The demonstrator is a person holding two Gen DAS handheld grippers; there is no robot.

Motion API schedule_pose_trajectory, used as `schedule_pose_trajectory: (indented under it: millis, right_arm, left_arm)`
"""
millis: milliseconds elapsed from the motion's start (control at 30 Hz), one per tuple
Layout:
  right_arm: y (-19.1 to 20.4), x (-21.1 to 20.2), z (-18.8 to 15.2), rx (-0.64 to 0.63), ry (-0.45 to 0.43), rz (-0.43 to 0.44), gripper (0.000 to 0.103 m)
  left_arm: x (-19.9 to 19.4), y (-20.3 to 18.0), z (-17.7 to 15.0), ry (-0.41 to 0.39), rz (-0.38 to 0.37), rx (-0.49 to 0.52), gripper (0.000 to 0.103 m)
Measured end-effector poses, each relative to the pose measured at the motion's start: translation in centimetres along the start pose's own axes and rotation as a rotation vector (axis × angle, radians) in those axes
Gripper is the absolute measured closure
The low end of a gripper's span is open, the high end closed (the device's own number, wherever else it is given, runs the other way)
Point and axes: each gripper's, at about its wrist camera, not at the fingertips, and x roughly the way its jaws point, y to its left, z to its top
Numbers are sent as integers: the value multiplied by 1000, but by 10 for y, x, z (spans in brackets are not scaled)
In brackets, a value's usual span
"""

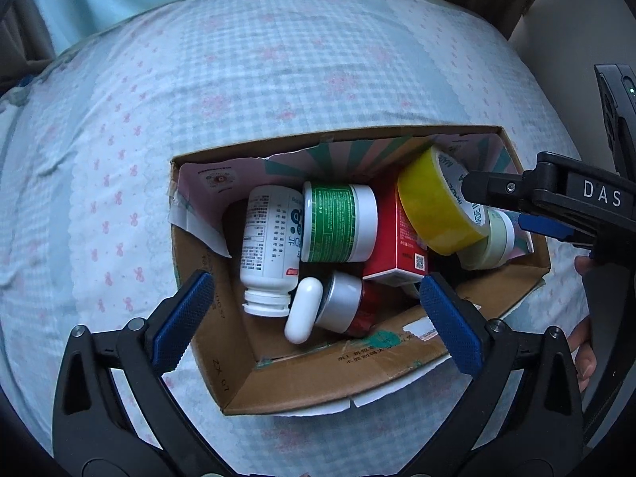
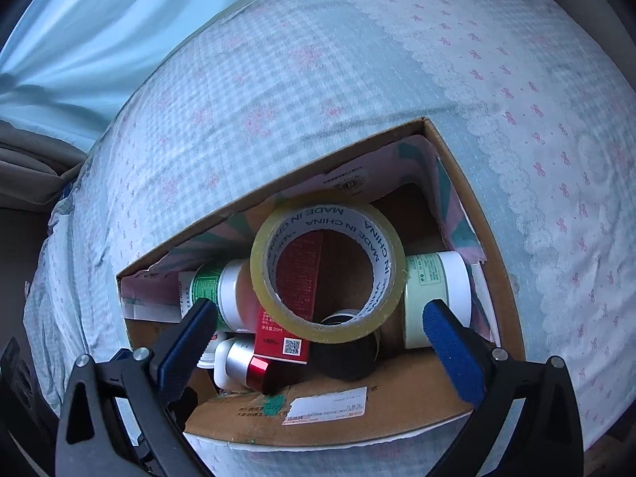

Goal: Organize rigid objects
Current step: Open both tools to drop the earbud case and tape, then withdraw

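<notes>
An open cardboard box (image 1: 302, 381) (image 2: 349, 413) sits on the bed. Inside lie a white pill bottle (image 1: 270, 246), a green-labelled jar (image 1: 338, 228) (image 2: 214, 290), a red carton (image 1: 397, 238) (image 2: 286, 330), a white capsule case (image 1: 304, 310), a silver-and-red jar (image 1: 346, 304) (image 2: 250, 363), a pale green jar (image 1: 497, 242) (image 2: 437, 298) and a yellow tape roll (image 1: 433, 206) (image 2: 330, 266) leaning upright on the red carton. My left gripper (image 1: 314, 318) is open above the box's near side. My right gripper (image 2: 322, 334) is open and empty just before the tape roll; it shows in the left wrist view (image 1: 516, 202).
The bed is covered by a pale blue checked quilt (image 1: 278, 71) (image 2: 318, 59) with pink bows. A light blue curtain (image 2: 79, 31) hangs behind it. A hand (image 1: 582, 353) shows at the right edge of the left wrist view.
</notes>
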Motion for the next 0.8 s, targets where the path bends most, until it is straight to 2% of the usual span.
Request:
schedule_pose_trajectory:
  millis: [500, 800]
  right_arm:
    - [-3, -30, -17, -53, -38, 13, 0]
    - [-14, -84, -25, -173, -10, -16, 0]
  left_arm:
    - [-31, -17, -9, -56, 56, -1, 0]
    - [-96, -54, -14, -97, 125, -68, 0]
